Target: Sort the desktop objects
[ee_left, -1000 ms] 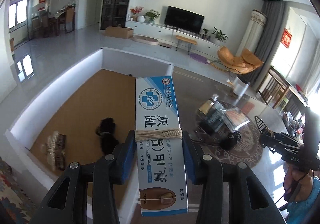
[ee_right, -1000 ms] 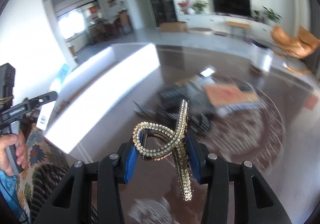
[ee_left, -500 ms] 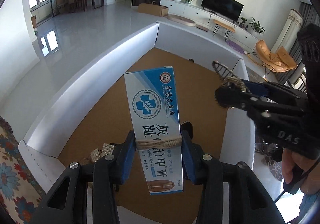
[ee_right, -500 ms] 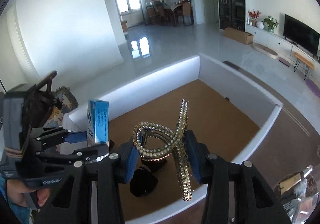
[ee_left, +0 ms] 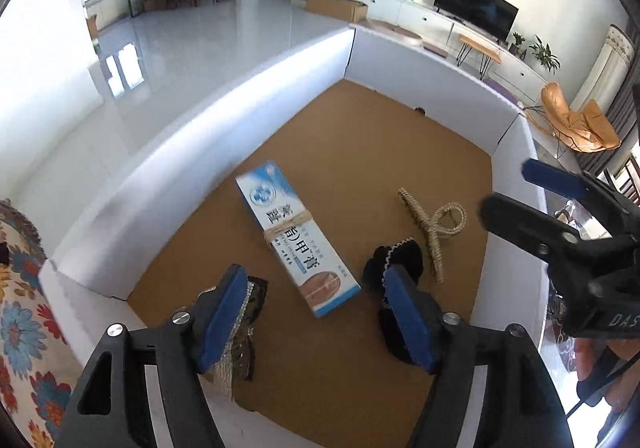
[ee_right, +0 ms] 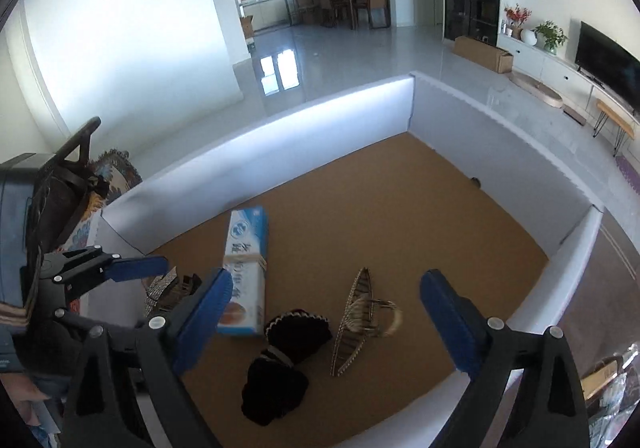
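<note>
- Left hand-held gripper: black frame, blue ribbed pads, jaws just opened and standing apart, nothing pressed between them.
- Right hand-held gripper: same black frame and blue pads, jaws just opened very wide, empty.
- Cream box: long flat carton, blue and white print, thin twine tied around the middle, lying flat on the tray floor below the left pads, apart from them.
- Rhinestone hair claw: gold-coloured, curved, studded with small stones, lying on its side on the tray floor, just beside the black bow.
- Black bow: soft dark fabric, pale trim on one edge, between the cream box and the rhinestone hair claw.
- Sequin clip: glittering, dark and silver, partly hidden behind the left pad, near the close corner of the tray.
- Tray: low white foam walls, cork-brown matte floor, rectangular.
- Floral cloth: red and blue flowers on cream, just outside the tray at the left.
- Room: glossy pale floor tiles, white walls, television on a long white cabinet, orange chair, dining chairs near the windows.
</note>
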